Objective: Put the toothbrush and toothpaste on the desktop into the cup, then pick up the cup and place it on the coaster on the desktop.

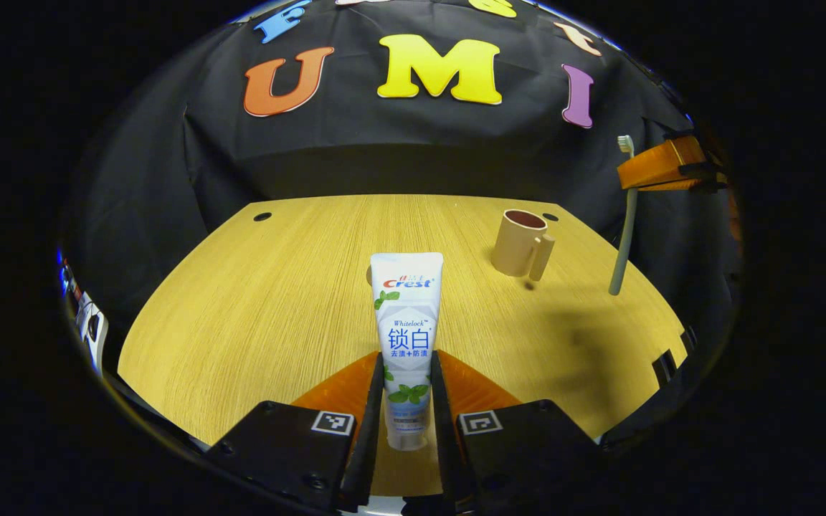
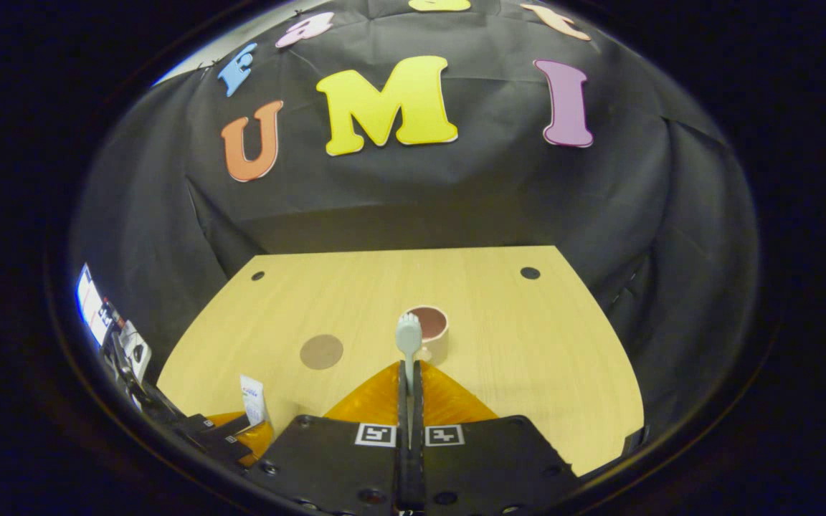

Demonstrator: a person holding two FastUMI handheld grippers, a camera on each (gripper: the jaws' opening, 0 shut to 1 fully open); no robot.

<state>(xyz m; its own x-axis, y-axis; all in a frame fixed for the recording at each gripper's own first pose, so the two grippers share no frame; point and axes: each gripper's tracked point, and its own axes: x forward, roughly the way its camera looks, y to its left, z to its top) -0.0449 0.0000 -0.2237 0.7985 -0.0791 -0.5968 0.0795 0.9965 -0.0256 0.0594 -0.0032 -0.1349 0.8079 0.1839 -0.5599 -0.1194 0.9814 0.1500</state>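
I am holding the toothpaste (image 1: 407,337) upright in my left gripper (image 1: 407,401), both fingers pressing on the lower part of the tube, and lifting it clear of the wooden surface (image 1: 255,308). My right gripper (image 2: 409,401) is clenching the toothbrush (image 2: 408,340) by its handle, the two fingers nearly meeting around it, with the head standing straight up.

Taking the cup (image 1: 520,244) as my landmark: in the left gripper view it is standing upright on the surface, beyond the toothpaste and off to its right, its handle facing me and its mouth open. The toothbrush (image 1: 622,229) is hanging above the surface to the right of the cup, well apart from it, gripped near its bristle end by the right gripper (image 1: 660,168), close to the right edge of the surface.

In the right gripper view the cup (image 2: 431,330) is sitting just behind the toothbrush head, so I cannot tell how far apart the two are. The round coaster (image 2: 321,351) is lying flat to the left of the cup, with bare wood between them. The left gripper (image 2: 244,433) with the toothpaste (image 2: 253,399) is showing farther left of the cup, near the front edge.

Bare wood is surrounding the cup on all sides, reaching back to the far edge.
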